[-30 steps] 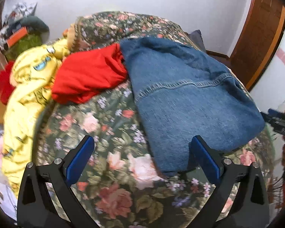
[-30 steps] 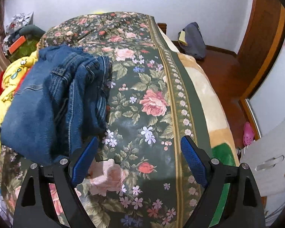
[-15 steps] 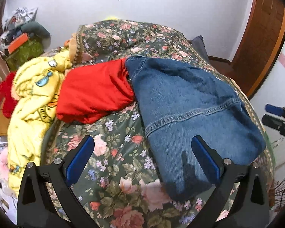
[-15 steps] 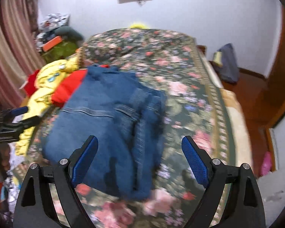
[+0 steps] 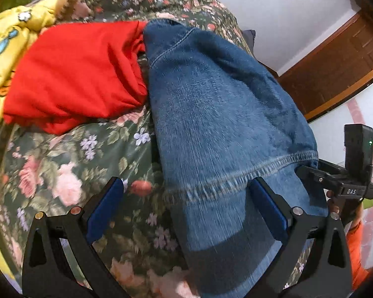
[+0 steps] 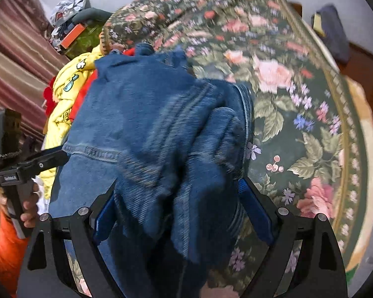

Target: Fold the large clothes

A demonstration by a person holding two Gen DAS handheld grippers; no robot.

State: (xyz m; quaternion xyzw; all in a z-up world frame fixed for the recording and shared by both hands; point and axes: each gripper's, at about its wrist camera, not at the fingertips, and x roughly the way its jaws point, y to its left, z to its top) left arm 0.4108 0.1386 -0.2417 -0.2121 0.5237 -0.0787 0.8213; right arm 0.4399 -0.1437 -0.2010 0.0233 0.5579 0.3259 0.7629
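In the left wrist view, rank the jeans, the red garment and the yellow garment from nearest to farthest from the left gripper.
From the left gripper:
1. Jeans, right beside its right jaw, running up the middle.
2. Red garment, farther up on the left, touching the jeans.
3. Yellow garment, far left edge, beyond the red one.

Black left claw (image 5: pixel 185 206) and right claw (image 6: pixel 182 207), blue pads, silver screws; orange sleeves.

Light: even, soft indoor brightness.
Shadows: dark patch on the jeans (image 5: pixel 223 129) at lower centre.
Blur: motion-smeared bedspread (image 6: pixel 286 79) and denim.
Edges: fisheye curvature, black vignetted corners.
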